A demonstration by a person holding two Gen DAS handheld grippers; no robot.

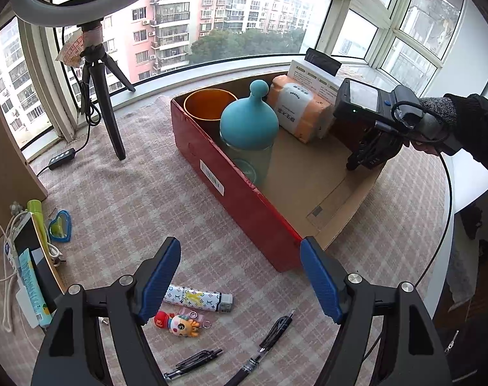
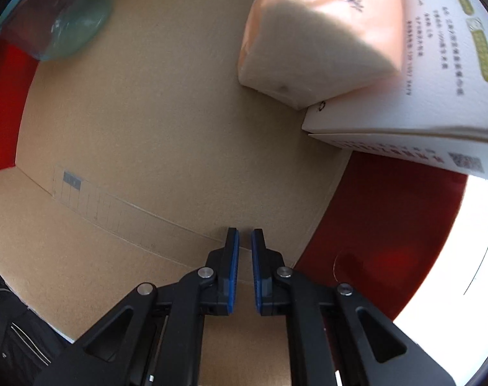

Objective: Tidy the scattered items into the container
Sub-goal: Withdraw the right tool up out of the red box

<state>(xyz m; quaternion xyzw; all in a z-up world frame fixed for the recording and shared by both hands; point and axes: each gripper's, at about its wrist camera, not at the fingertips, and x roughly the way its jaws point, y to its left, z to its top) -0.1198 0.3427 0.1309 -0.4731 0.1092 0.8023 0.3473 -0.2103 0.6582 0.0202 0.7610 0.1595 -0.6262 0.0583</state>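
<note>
The red cardboard box (image 1: 211,160) stands on the checked cloth and holds an orange cup (image 1: 208,103), a teal bottle (image 1: 248,122), a tissue pack (image 1: 295,109) and a white carton (image 1: 314,77). My right gripper (image 2: 245,231) points down inside the box over its bare brown floor (image 2: 166,135), shut with nothing between the pads. It also shows in the left wrist view as the right gripper (image 1: 363,157), held by a gloved hand. My left gripper (image 1: 240,244) hovers open in front of the box. Below it lie a patterned tube (image 1: 195,297), a doll keychain (image 1: 179,321) and three black pens (image 1: 276,328).
A black tripod (image 1: 105,96) with a ring light stands at the back left, its cable switch (image 1: 62,157) on the cloth. At the left edge are a blue heart mirror (image 1: 60,226), a phone (image 1: 34,257), a cream tube (image 1: 31,286) and white cables. Windows run behind the box.
</note>
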